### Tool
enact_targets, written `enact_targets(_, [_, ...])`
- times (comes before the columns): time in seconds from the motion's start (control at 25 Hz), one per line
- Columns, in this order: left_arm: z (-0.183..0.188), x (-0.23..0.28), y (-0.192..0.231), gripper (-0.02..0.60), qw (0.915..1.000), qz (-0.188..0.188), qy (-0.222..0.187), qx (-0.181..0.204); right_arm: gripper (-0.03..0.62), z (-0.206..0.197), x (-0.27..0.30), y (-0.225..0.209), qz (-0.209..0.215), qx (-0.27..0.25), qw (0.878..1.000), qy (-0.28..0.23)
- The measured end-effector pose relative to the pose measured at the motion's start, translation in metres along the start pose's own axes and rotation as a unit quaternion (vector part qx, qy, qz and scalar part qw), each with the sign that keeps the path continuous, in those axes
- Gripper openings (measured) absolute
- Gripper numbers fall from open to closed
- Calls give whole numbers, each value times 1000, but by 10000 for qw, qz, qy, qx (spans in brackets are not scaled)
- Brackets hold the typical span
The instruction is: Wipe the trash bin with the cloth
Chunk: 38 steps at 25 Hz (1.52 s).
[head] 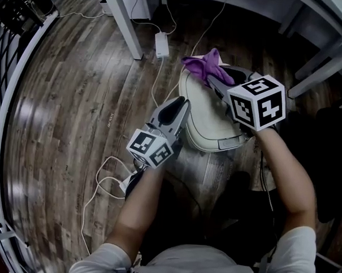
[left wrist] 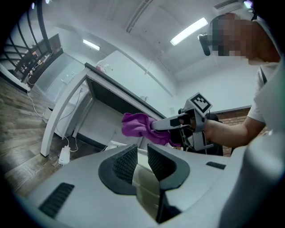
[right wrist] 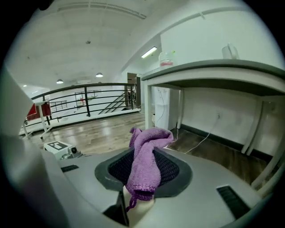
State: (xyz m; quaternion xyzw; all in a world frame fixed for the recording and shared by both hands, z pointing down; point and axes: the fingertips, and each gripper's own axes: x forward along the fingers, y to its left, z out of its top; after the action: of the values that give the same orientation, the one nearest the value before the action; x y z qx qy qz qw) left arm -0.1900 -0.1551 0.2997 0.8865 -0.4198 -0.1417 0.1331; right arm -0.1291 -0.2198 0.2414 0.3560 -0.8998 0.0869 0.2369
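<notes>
A cream trash bin (head: 208, 126) stands on the wooden floor, seen from above in the head view. My left gripper (head: 185, 107) is at the bin's left rim, and the left gripper view shows its jaws (left wrist: 141, 162) shut on that cream edge (left wrist: 146, 185). A purple cloth (head: 204, 65) is bunched in my right gripper (head: 214, 81), which hangs over the bin's far side. In the right gripper view the cloth (right wrist: 146, 162) is pinched between the jaws and sticks out past their tips. The left gripper view shows the cloth (left wrist: 138, 126) held above and beyond the bin.
A white power adapter (head: 162, 44) with cables lies on the floor beyond the bin. White table legs (head: 126, 23) stand at the back and a desk frame (head: 327, 61) at the right. A black railing (head: 11, 35) runs along the left. A loose cable (head: 101, 184) loops by my left arm.
</notes>
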Motion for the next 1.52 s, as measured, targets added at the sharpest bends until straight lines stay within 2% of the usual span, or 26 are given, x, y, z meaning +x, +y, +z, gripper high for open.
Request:
enact_targets(0.28, [3, -6, 6, 60, 10000, 67, -44, -34, 126, -21, 35, 43, 502, 157, 9979, 388])
enact_targets(0.52, [5, -9, 9, 60, 9999, 103, -77, -78, 126, -38, 40, 39, 384, -28, 9973, 621])
enact_targets(0.84, [0, -5, 8, 60, 9999, 12, -60, -107, 126, -51, 17, -2, -134, 153, 9978, 624])
enact_targets(1.08, [-5, 1, 3, 60, 9999, -81, -55, -129, 126, -72, -15, -49, -817, 301, 9942, 637])
enact_targets(1.36, [-9, 6, 0, 60, 9999, -103, 32, 4, 126, -112, -58, -106, -1645, 562, 9809, 878])
enact_targets(1.52, [-8, 2, -1, 60, 9999, -107, 64, 50, 126, -110, -81, -130, -1998, 884, 9735, 672])
